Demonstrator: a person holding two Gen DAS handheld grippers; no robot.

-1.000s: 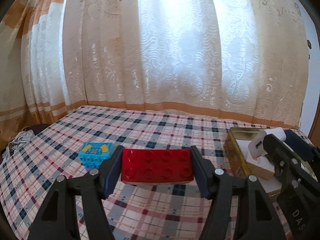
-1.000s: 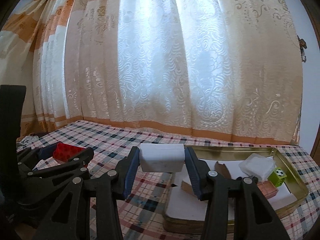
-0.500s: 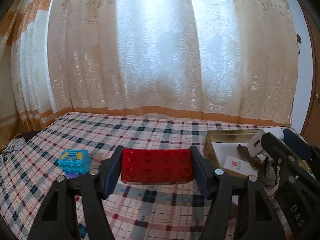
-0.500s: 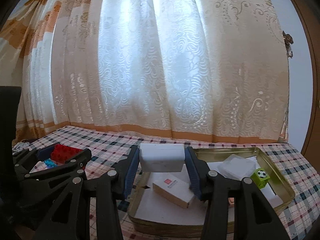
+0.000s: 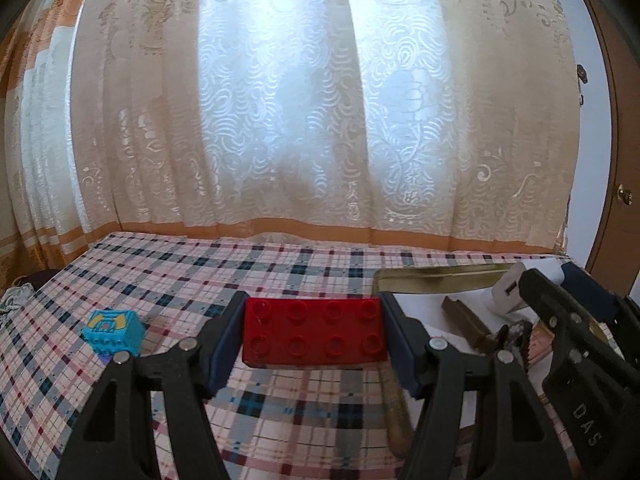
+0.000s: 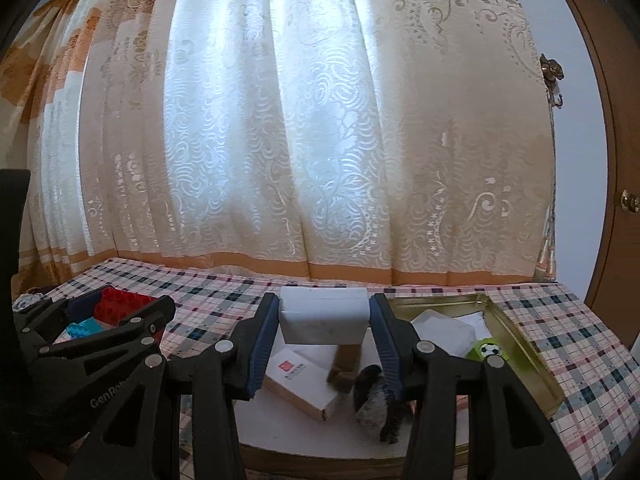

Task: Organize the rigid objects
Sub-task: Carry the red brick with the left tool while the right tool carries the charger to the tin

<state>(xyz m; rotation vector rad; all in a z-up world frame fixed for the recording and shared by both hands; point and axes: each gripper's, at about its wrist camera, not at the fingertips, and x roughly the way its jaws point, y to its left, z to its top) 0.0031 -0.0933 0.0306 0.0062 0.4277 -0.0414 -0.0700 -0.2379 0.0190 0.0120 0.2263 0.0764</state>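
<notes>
My left gripper (image 5: 314, 332) is shut on a red studded brick (image 5: 314, 332), held above the plaid tablecloth (image 5: 200, 280) just left of the gold tin tray (image 5: 436, 274). My right gripper (image 6: 324, 320) is shut on a white rectangular block (image 6: 324, 320), held over the gold tin tray (image 6: 516, 336). In the left wrist view the right gripper (image 5: 536, 292) shows at the right edge with the white block (image 5: 506, 290). In the right wrist view the left gripper (image 6: 116, 312) shows at the left with the red brick (image 6: 120, 306).
A blue toy cube (image 5: 113, 330) lies on the cloth at the left. The tray holds a white box with a red mark (image 6: 298, 380), a brown bar (image 6: 346, 364), a dark brush (image 6: 374, 396), white packets (image 6: 440, 328) and a green football cube (image 6: 490, 350). Curtains (image 5: 320, 120) hang behind the table.
Both grippers have carried their loads to the right: the tray now lies further left in both views, under the white block, and the blue cube has slid left.
</notes>
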